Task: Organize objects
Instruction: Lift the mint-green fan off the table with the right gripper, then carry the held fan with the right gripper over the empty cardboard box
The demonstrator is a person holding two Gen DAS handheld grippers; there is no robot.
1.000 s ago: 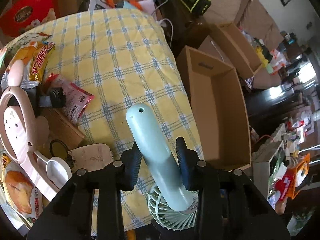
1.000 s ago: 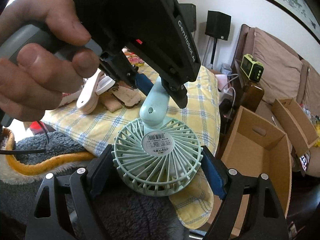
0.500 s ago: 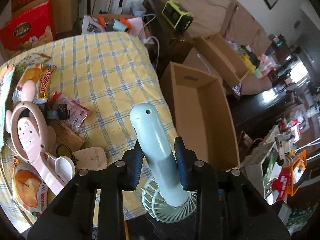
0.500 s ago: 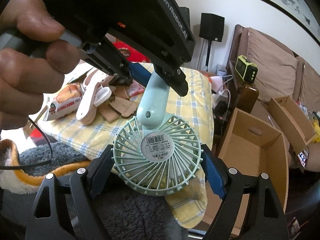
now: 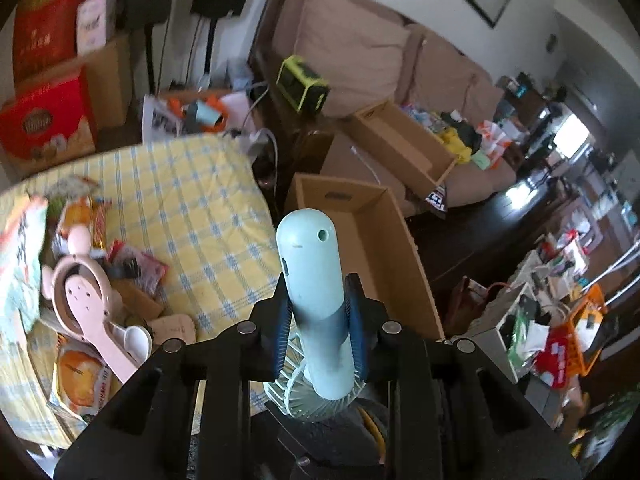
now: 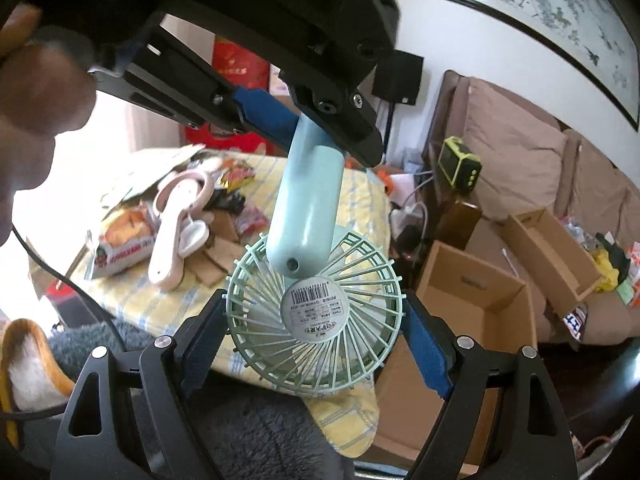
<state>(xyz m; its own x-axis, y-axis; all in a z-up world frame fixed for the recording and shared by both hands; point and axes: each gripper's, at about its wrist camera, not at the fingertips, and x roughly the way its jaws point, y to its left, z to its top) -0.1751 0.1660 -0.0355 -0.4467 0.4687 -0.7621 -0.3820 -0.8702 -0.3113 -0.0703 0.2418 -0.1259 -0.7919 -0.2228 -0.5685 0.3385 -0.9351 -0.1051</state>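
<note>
Left wrist: fan handle (image 5: 316,300) between jaws

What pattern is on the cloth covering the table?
Yellow with a blue-and-white check; the tablecloth shows best in the left wrist view.

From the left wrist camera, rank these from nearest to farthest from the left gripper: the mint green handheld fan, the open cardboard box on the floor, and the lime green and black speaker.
1. Mint green handheld fan: its handle clamped in the left gripper's jaws.
2. Open cardboard box: on the floor, just beyond and right.
3. Lime green and black speaker: far back, by the sofa.
</note>
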